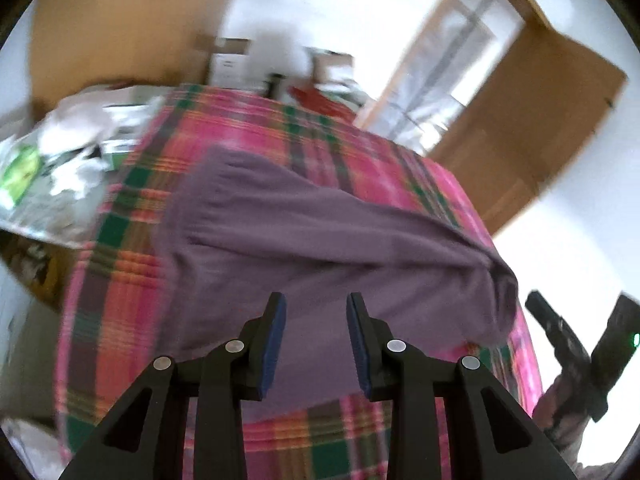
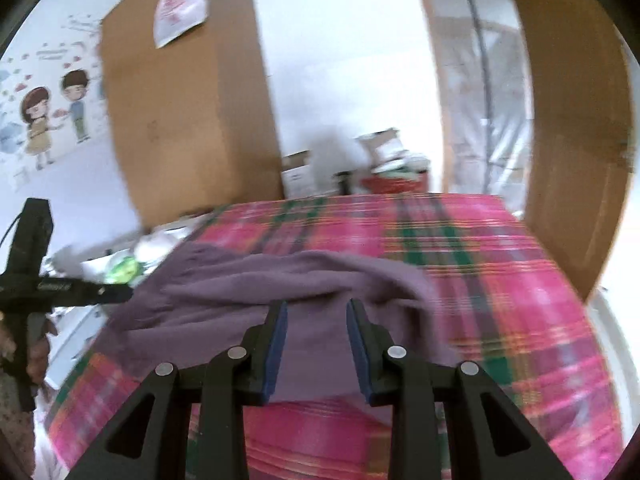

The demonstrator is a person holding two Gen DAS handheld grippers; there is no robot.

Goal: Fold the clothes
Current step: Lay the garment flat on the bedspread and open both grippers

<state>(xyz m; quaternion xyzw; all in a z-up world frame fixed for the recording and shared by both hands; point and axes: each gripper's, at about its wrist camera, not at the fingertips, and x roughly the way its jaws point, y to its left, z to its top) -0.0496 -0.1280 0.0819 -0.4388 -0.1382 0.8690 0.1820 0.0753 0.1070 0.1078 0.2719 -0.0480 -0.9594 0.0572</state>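
Purple knit sweater (image 1: 320, 240) spread on pink-green plaid bedspread (image 1: 120, 280), rumpled, one sleeve bunched toward right edge. Left gripper (image 1: 316, 300) over near part of sweater, jaws parted wide, gripping nothing. Right gripper (image 2: 316, 304) likewise wide, empty, above sweater's near edge. Wooden wardrobe (image 2: 188, 120) behind bed; wooden door (image 2: 576, 120) ajar at right.

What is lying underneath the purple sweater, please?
The purple sweater lies on a pink plaid blanket, which shows all around it. Whatever is beneath the blanket is covered.
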